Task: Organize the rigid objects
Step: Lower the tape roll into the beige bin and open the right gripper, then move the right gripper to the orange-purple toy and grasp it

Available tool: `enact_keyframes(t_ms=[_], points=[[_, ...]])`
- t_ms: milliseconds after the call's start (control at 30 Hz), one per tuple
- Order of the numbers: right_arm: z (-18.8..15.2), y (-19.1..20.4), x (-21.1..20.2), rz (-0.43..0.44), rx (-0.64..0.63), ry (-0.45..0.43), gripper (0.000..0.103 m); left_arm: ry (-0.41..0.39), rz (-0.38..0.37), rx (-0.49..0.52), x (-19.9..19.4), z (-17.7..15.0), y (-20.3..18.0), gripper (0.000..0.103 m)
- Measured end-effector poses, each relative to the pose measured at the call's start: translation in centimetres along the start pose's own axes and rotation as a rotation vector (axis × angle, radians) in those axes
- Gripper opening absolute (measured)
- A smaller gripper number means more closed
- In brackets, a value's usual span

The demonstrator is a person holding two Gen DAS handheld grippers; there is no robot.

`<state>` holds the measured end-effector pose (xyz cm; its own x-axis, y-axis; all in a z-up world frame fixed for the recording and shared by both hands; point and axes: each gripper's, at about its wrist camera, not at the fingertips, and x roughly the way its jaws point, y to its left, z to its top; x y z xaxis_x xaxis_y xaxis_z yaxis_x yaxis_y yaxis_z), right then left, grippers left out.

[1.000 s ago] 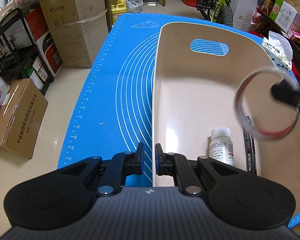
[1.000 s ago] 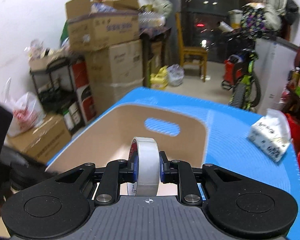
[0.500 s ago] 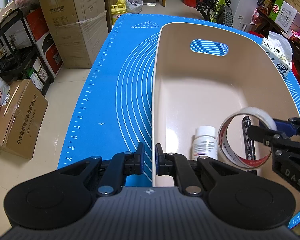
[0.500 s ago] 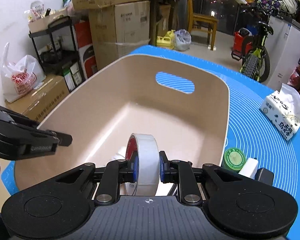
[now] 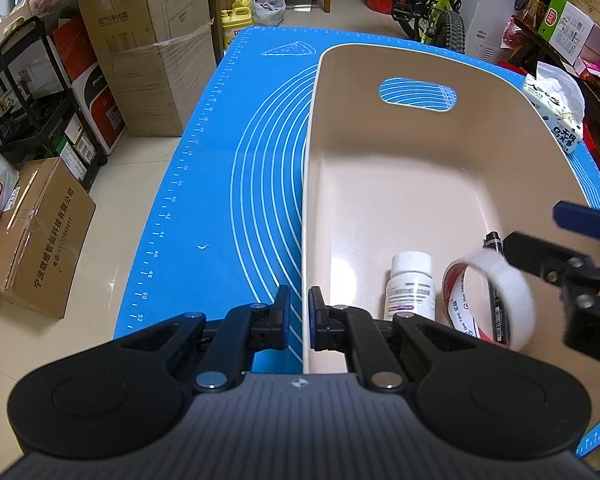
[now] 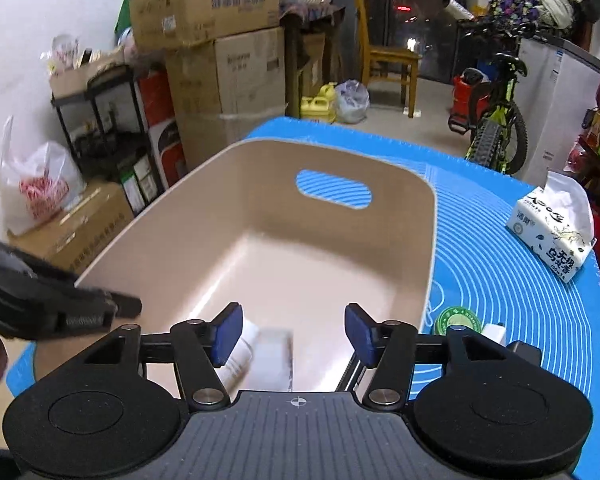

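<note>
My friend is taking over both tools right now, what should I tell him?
Right tool: open, above the beige plastic bin, tape just released.
Left tool: shut on the bin's left wall.
In the bin: white tape roll, white pill bottle, black marker pen.
Left, on the blue mat right of the bin: round green tin, small white object.

Bin: smooth beige plastic, slight gloss. Mat: smooth blue, printed white lines. Tape roll: matt white outside, red-printed liner. Bottle: glossy white plastic, paper label. Boxes: brown cardboard
</note>
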<state>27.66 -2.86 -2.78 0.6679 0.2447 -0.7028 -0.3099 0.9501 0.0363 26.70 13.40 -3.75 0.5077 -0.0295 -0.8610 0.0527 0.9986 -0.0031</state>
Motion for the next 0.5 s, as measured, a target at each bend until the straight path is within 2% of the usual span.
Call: enact_keyframes(t_ms=[167, 333, 500], points=[[0.1, -1.4, -1.3, -0.023, 0.026, -0.047, 0.074, 0.001, -0.007, 0.002, 0.1, 0.0, -0.1, 0.005], [0.2, -4.9, -2.9, -0.044, 0.15, -0.076, 0.077, 0.001, -0.01, 0.002, 0.1, -0.1, 0.0, 0.005], [-0.4, -8.3, -4.3, -0.13, 0.18, -0.103, 0.08, 0.0, -0.012, 0.002, 0.1, -0.1, 0.0, 0.004]])
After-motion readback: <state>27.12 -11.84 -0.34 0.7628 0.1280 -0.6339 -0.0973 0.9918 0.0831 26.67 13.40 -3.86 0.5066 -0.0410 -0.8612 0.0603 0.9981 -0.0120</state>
